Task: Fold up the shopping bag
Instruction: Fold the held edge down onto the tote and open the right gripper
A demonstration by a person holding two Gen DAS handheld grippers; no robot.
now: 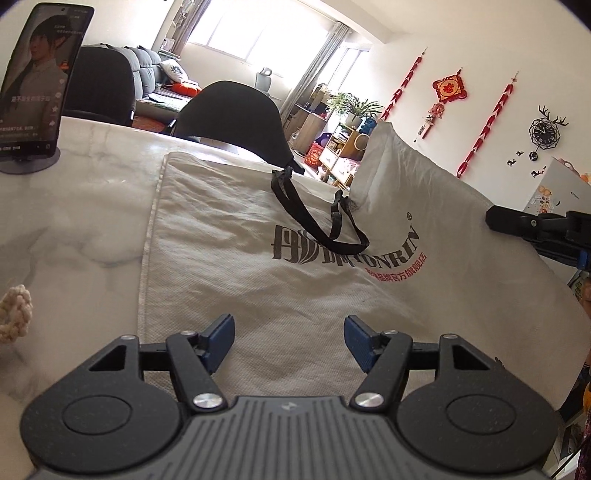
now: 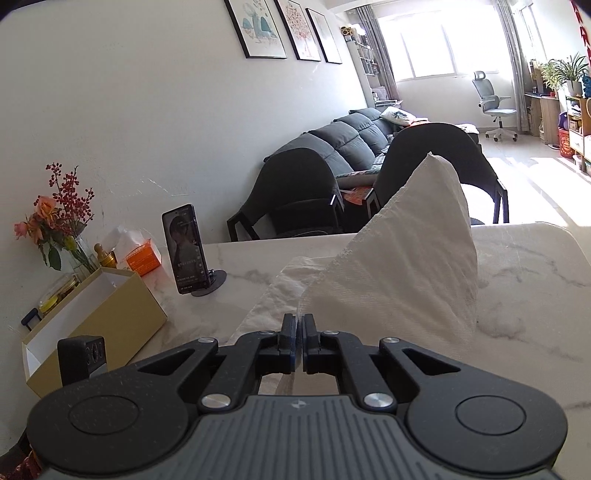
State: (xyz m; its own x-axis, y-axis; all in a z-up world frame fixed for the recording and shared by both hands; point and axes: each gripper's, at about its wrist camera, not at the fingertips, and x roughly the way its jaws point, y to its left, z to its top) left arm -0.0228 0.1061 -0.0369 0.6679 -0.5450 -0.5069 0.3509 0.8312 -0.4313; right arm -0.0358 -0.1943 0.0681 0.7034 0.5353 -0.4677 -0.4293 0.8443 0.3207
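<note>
A home living room: a dark grey cushioned sofa [image 2: 343,144], three framed pictures [image 2: 284,29], red hanging wall ornaments [image 1: 448,88], a white marble-patterned table [image 2: 517,266].

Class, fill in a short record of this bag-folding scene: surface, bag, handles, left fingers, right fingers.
surface: marble table
bag: white shopping bag, mostly flat, one side lifted
handles: black straps lying on the bag
left fingers: left gripper open above the bag
right fingers: right gripper shut on the bag's raised edge

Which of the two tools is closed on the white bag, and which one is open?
The right tool is closed on the white bag, lifting its edge. The left tool is open above the flat part, gripping nothing.
</note>
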